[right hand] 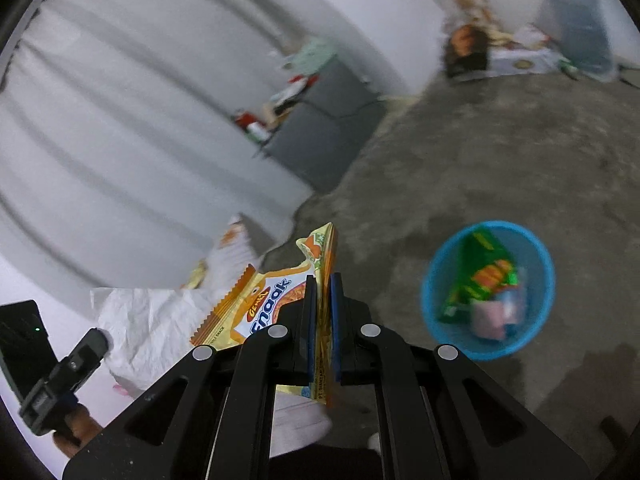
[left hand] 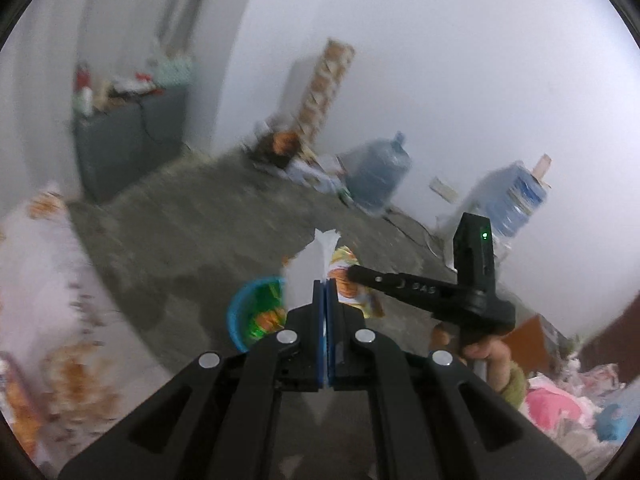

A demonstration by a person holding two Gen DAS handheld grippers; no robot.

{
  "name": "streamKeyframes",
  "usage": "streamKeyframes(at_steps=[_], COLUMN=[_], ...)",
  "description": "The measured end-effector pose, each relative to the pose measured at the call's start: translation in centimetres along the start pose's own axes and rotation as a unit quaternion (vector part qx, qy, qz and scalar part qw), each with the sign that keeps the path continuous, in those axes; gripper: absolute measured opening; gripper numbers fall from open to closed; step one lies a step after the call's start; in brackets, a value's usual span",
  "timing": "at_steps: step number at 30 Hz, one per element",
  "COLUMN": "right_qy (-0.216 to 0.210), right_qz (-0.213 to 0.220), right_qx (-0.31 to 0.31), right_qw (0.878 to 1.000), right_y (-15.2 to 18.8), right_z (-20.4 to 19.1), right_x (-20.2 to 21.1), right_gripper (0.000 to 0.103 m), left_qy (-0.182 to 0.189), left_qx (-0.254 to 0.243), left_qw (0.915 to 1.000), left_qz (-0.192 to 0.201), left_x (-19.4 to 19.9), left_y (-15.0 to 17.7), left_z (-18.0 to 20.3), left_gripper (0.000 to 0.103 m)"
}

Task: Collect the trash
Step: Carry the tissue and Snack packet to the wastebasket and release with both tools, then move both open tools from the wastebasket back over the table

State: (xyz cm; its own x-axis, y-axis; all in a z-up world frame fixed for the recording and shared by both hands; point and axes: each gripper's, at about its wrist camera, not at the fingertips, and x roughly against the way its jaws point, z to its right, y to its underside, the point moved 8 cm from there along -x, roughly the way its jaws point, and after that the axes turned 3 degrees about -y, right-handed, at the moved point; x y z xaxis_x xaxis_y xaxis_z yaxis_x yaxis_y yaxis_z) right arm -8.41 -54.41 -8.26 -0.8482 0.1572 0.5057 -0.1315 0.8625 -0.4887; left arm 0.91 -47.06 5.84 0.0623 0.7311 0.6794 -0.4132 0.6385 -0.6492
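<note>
Left hand-held gripper (left hand: 325, 286) pinches white paper (left hand: 310, 268); right hand-held gripper (right hand: 323, 280), held aloft, clamps snack wrapper (right hand: 272, 304).

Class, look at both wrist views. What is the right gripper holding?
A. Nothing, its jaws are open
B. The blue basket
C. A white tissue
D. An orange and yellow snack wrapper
D: in the right wrist view, the right gripper has its jaws closed on the orange and yellow snack wrapper.
</note>
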Motion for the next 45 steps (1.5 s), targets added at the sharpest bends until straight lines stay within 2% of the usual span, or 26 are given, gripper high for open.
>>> streamKeyframes(at_steps=[3,9,13,19,24,26,27,28,29,33,36,40,45], right_qy=[0.024,0.073,0.095,0.129,0.148,0.157,0.165,0.173,0.172,0.185,0.188,0.189,0.187], right_qz=[0.004,0.008,0.005,-0.007,-0.012,-0.012,-0.011,-0.014,-0.02,-0.036,-0.041,-0.038,-0.027], right_qx=[-0.022,-0.057,-0.088,-0.116,-0.136,-0.138,-0.139,-0.145,-0.155,-0.16,-0.152,-0.142,-0.11], right_qw=[0.999,0.996,0.992,0.985,0.98,0.978,0.976,0.974,0.973,0.969,0.969,0.971,0.976], right_y=[-0.1,0.1,0.3,1.0,1.5,1.5,1.6,1.8,2.1,3.0,3.5,3.3,3.1], right_z=[3.2,9.4,12.6,15.7,17.6,18.3,18.6,19.3,20.0,21.3,21.5,21.5,20.4], right_x=[-0.1,-0.1,-1.1,-3.2,-5.2,-6.4,-6.8,-7.4,-8.1,-9.5,-9.6,-9.0,-7.5], right_gripper=[0.005,0.005,0.005,0.005,0.006,0.011,0.012,0.014,0.014,0.02,0.026,0.04,0.041], left_qy=[0.015,0.013,0.007,-0.009,-0.013,-0.017,-0.025,-0.041,-0.05,-0.053,-0.045,-0.034,-0.018], left_qx=[0.004,0.004,0.006,0.001,0.007,0.012,0.017,0.028,0.04,0.063,0.064,0.082,0.085], left_qw=[0.9993,0.9969,0.9938,0.9892,0.9884,0.9885,0.9876,0.9857,0.984,0.9811,0.9841,0.9872,0.9908], left_qz=[-0.035,-0.077,-0.11,-0.146,-0.151,-0.15,-0.154,-0.161,-0.166,-0.175,-0.16,-0.133,-0.104], left_x=[-5.0,-12.8,-17.7,-23.4,-27.6,-29.3,-30.3,-31.2,-31.7,-31.6,-30.3,-27.4,-22.9], left_y=[0.0,0.8,1.7,2.9,3.5,3.9,4.1,4.7,5.3,6.5,6.0,4.7,3.8], left_z=[1.3,2.8,2.5,1.8,1.1,0.6,0.3,-0.5,-1.2,-2.6,-2.8,-2.8,-2.2], left_gripper=[0.001,0.001,0.001,0.001,0.001,0.01,0.022,0.031,0.032,0.037,0.041,0.046,0.049])
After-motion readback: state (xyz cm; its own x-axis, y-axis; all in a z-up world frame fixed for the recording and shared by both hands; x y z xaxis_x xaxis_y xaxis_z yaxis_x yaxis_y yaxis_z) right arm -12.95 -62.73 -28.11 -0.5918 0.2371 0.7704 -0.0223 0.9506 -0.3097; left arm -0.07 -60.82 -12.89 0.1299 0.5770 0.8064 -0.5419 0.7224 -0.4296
